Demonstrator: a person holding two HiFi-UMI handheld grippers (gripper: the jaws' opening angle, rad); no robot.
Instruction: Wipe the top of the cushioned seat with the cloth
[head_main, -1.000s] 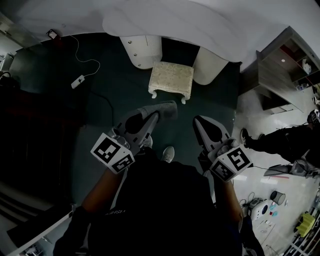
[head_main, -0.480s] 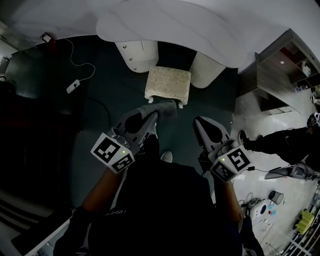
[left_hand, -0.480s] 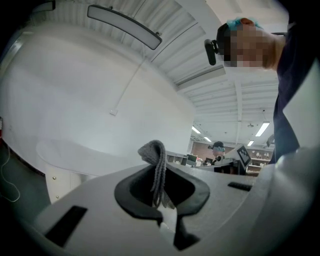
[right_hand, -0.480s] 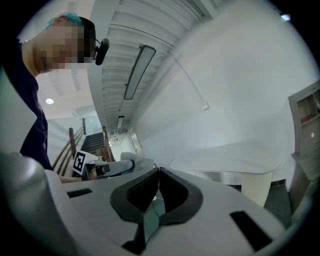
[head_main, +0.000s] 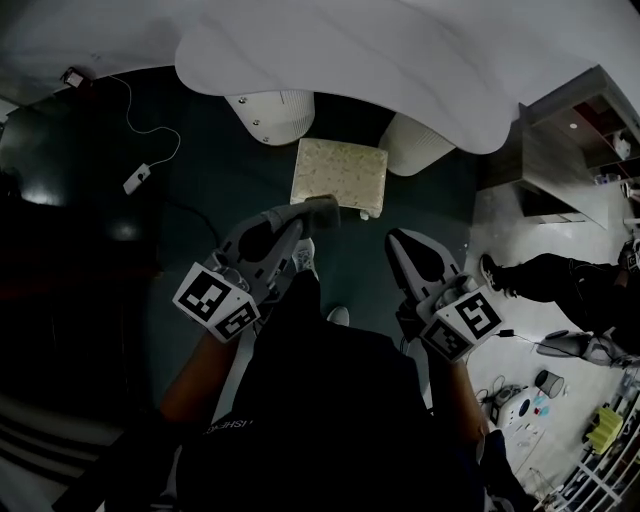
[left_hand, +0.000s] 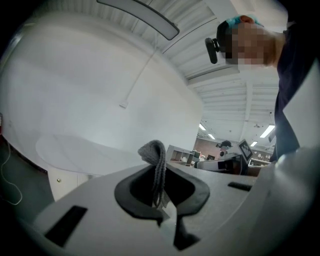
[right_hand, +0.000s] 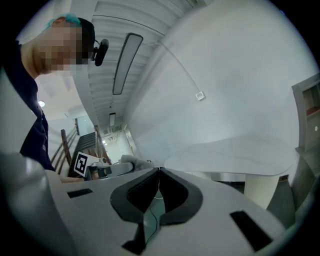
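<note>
The grey cloth (left_hand: 156, 165) is clamped between the jaws of the left gripper (head_main: 300, 217). Just ahead of its tips stands the cushioned seat (head_main: 340, 172), under a white table (head_main: 350, 50), between two white pedestals (head_main: 270, 112). To the right, the right gripper (head_main: 396, 242) has its jaws pressed together, holding nothing. A shoe (head_main: 306, 258) shows beneath the left gripper.

Grey cloth (head_main: 322, 211) bunched, folded over; pale patterned cushioned seat (head_main: 338, 172) upright just beyond.

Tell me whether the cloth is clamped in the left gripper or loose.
Clamped. In the left gripper view, the left gripper has its jaws closed on the grey cloth, whose folded end sticks up past them.
</note>
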